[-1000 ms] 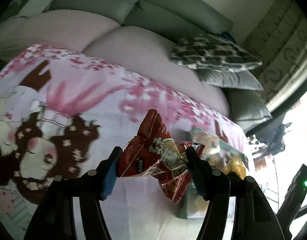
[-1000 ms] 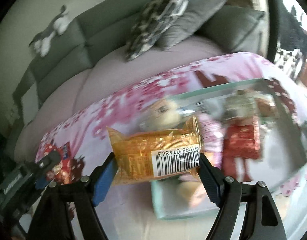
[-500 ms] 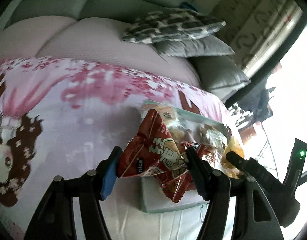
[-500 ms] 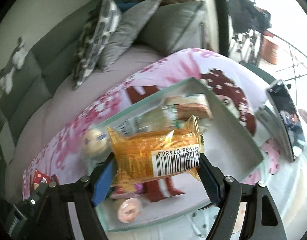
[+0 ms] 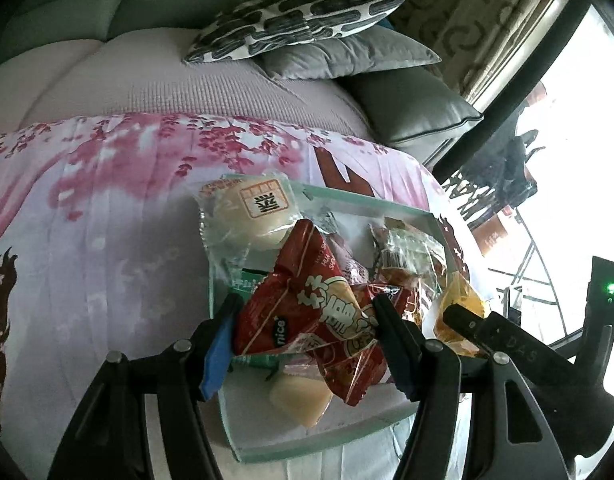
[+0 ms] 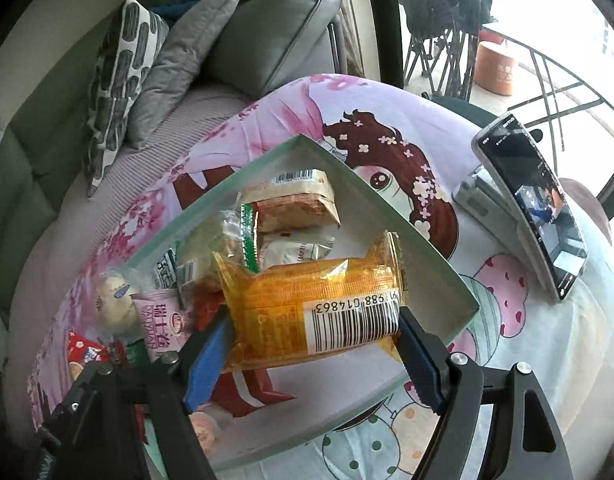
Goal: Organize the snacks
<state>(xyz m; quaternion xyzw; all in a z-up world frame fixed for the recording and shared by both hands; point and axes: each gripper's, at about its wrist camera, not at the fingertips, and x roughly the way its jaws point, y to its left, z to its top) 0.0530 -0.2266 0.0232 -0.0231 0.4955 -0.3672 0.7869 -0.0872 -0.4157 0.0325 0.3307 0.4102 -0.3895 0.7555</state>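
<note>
Snacks now over the tray (image 6: 447,264), off the bare cloth a second ago. Left gripper (image 5: 307,334) clamped on red packet (image 5: 303,308), right gripper (image 6: 313,344) on orange packet (image 6: 307,300). Just needs dropping in.

- Daylight floods in from the window (image 5: 579,128) on my right, blown out white.
- The sofa (image 6: 23,184) side sits dim.
- Fisheye bending and dark corners frame both views.

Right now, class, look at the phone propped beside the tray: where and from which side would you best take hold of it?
Judging by its pose, grip the phone across its two long edges near the free upper end, coming from above. It leans tilted on a grey stand, so its back and lower end are blocked, while the tray sits clear to one side.
</note>
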